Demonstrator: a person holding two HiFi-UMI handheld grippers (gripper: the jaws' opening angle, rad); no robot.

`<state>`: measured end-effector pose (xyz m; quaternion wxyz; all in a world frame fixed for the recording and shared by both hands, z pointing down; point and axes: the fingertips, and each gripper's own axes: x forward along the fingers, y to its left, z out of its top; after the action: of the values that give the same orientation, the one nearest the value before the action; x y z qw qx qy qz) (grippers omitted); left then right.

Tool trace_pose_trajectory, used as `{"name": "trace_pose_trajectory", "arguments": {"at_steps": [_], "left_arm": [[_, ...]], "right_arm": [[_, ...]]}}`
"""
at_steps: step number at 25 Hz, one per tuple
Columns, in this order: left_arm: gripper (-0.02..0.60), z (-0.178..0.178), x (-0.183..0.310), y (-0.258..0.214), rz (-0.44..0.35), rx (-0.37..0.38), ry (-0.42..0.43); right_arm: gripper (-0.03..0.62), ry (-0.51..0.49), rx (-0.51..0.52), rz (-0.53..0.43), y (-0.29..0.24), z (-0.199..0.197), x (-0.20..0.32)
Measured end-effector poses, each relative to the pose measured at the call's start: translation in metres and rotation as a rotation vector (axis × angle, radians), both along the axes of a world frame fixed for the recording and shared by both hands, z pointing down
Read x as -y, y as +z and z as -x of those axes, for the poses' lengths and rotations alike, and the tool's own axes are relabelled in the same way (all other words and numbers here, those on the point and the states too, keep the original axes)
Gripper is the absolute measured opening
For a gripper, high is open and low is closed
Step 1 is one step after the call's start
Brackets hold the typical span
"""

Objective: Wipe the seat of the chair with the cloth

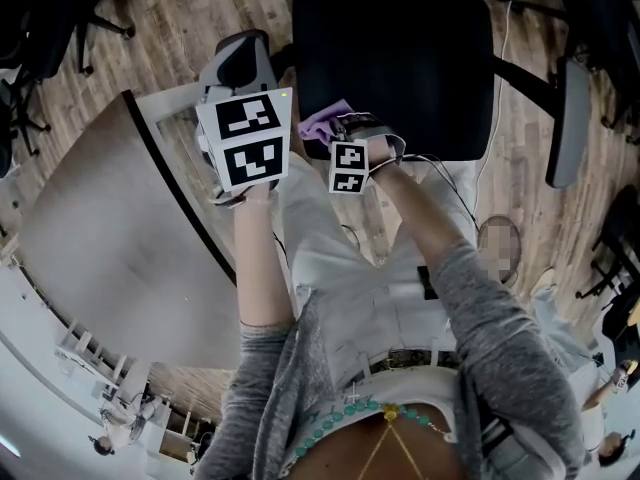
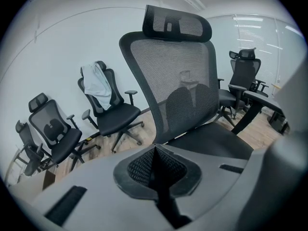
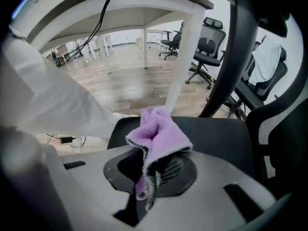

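Note:
The black office chair's seat (image 1: pixel 400 58) lies ahead of me at the top of the head view. My right gripper (image 1: pixel 340 126) hangs at the seat's near-left edge, shut on a purple cloth (image 1: pixel 325 123). In the right gripper view the cloth (image 3: pixel 161 134) bunches up out of the gripper (image 3: pixel 154 162), just above the seat (image 3: pixel 216 134). My left gripper (image 1: pixel 238 73) is held left of the seat, off it. Its own view shows the gripper (image 2: pixel 155 150) shut with nothing in it, facing the chair's mesh back (image 2: pixel 178 81) and seat (image 2: pixel 216 143).
A curved table top (image 1: pixel 110 238) stands at my left, and its white leg (image 3: pixel 180 66) rises just beyond the seat. The chair's right armrest (image 1: pixel 570 118) sticks out at the right. Several other office chairs stand around, one (image 2: pixel 103 100) draped with a white garment.

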<state>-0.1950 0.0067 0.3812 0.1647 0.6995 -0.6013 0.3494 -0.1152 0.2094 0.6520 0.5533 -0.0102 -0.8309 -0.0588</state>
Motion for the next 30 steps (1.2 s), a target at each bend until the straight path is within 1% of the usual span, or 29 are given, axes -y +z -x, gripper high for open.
{"name": "trace_pose_trajectory", "arguments": {"at_steps": [4,12,18,30], "left_arm": [[0.008,0.001,0.0,0.0,0.0,0.001,0.0],[0.008,0.002,0.002,0.0,0.001,0.002,0.006],[0.008,0.006,0.0,0.0,0.001,0.0,0.001],[0.008,0.001,0.0,0.001,0.003,-0.005,-0.001]], "right_arm": [[0.048,0.008,-0.015,0.003,0.004,-0.013,0.002],[0.048,0.065,-0.06,0.021,0.012,-0.049,0.006],[0.048,0.071,-0.068,0.028,0.016,-0.065,0.005],[0.048,0.11,-0.087,0.038,0.022,-0.099,0.007]]}}
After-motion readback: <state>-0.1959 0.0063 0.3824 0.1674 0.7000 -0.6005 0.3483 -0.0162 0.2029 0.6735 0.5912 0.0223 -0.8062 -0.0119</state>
